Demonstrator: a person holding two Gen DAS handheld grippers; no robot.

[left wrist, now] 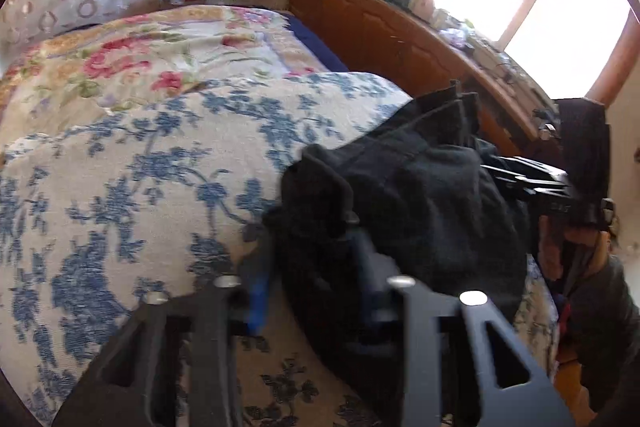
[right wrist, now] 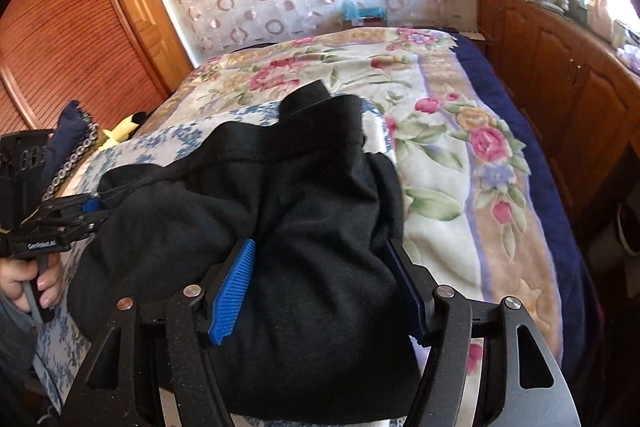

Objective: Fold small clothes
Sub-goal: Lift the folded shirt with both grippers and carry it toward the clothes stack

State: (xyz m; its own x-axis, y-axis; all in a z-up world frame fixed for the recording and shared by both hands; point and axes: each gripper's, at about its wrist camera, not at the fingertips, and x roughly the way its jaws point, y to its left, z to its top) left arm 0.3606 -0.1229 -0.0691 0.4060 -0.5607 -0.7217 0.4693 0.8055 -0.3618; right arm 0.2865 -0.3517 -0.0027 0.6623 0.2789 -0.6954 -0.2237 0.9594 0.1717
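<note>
**Black garment bunched between both claws, open bed ahead**

You are working over a bed (right wrist: pixel 460 187) that runs away from you toward twelve o'clock. A blue-patterned cover (left wrist: pixel 140 167) lies under the work area and a flowered blanket (right wrist: pixel 440 155) stretches beyond it, flat and bare of other things. That far side is your open room. A wooden cabinet (right wrist: pixel 560 75) lines the bed at three o'clock, close to the mattress edge, so I judge swinging cloth that way a poor choice. At nine o'clock a small pile of other clothes (right wrist: pixel 72 123) sits near the bed's edge.

The black garment (right wrist: pixel 300 207) lies bunched on the blue-patterned cover, its long axis running roughly six to twelve from the right claw, with a corner poking out at twelve.

Your right claw (right wrist: pixel 320 291) sits at the garment's near end, jaws spread wide with cloth mounded between them. I cannot tell whether it pinches any fabric. Your left claw (right wrist: pixel 94 205) comes in from nine o'clock, jaws drawn together on the garment's side edge.

Both claws are at the cloth; the right one is nearer the bulk. I judge the next move calls for carrying it toward twelve.
</note>
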